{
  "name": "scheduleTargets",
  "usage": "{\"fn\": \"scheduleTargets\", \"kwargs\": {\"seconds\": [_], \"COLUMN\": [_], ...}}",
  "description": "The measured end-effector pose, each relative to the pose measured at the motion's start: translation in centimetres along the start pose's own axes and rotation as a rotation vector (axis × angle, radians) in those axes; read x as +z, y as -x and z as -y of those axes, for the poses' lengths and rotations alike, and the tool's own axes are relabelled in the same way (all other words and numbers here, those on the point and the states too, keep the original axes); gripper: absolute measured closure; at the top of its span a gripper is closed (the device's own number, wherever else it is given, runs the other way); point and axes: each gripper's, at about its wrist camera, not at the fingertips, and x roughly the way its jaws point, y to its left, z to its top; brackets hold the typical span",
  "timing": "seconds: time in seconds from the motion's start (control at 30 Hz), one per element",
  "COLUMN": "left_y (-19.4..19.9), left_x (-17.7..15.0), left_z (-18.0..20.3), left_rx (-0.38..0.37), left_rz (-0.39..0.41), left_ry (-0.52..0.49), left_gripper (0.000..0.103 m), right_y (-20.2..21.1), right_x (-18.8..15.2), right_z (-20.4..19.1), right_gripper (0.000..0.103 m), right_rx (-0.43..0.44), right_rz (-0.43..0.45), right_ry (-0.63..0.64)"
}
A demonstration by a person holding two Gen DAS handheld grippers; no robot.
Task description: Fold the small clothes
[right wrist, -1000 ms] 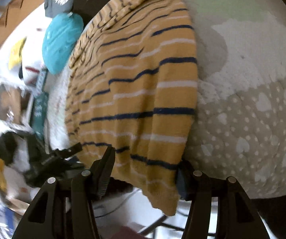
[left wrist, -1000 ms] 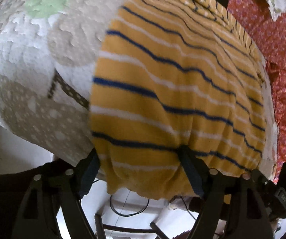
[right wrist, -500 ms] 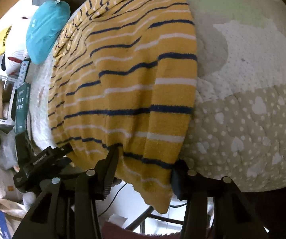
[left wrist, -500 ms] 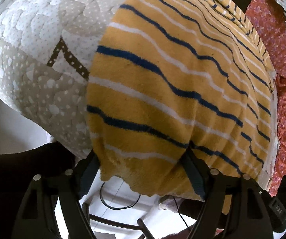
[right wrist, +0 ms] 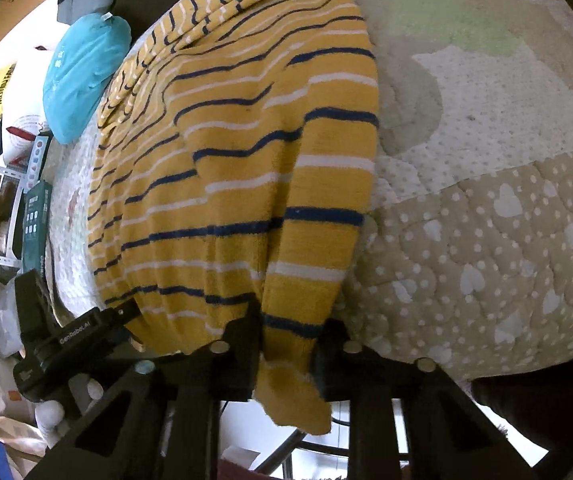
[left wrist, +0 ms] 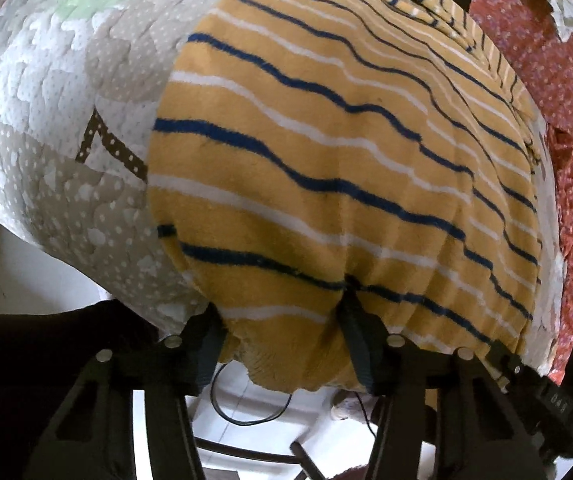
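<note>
A yellow garment with navy and white stripes point(left wrist: 326, 152) lies spread on a quilted mat point(left wrist: 46, 128), its near hem hanging over the mat's front edge. My left gripper point(left wrist: 282, 332) has its jaws closing around the near hem, cloth bunched between them. My right gripper point(right wrist: 286, 340) is shut on the garment's point(right wrist: 246, 160) near right corner, with a flap of cloth hanging below the fingers. The garment's far end is rumpled in folds. The left gripper also shows in the right wrist view point(right wrist: 70, 344) at the lower left.
Red patterned cloth point(left wrist: 558, 120) lies right of the mat. A teal cushion point(right wrist: 82, 76), boxes, shelves and bags stand at the left of the right wrist view. A cable and chair frame point(left wrist: 254, 452) show on the white floor below the mat point(right wrist: 486, 240) edge.
Both grippers' jaws have narrowed on the garment's near hem, the right one more. The hem has bunched into pleats between the fingers and lifted slightly.
</note>
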Motion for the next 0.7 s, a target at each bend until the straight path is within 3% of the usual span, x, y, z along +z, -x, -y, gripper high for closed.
{"fn": "scheduleTargets", "kwargs": {"seconds": [0.23,0.33,0.37,0.53,0.7], "left_y": [-0.3,0.4,0.8,3.2,6.2], "left_x": [1.3,1.6,1.5,0.6,-1.5], "left_z": [1.6,2.3,3.0,5.3,3.6], "left_rx": [0.04,0.051,0.077,0.142,0.064], "left_rz": [-0.104,-0.126,-0.124,-0.07,-0.037], "left_ry": [0.029,0.047,0.022,-0.055,-0.01], "left_gripper": [0.045,0.078,0.088,0.089,0.089], "right_y": [-0.2,0.1,0.1,1.6,4.4], "right_x": [-0.2,-0.2,-0.1,-0.2,-0.8], "right_z": [1.4,1.7,1.9,2.3,2.0], "right_gripper": [0.081,0.083,0.09,0.093,0.093], "right_rx": [0.073,0.105,0.114,0.188,0.257], "right_rz": [0.028,0.022,0.016,0.027,0.053], "right_ry": [-0.054,-0.024,-0.016,-0.01,0.011]}}
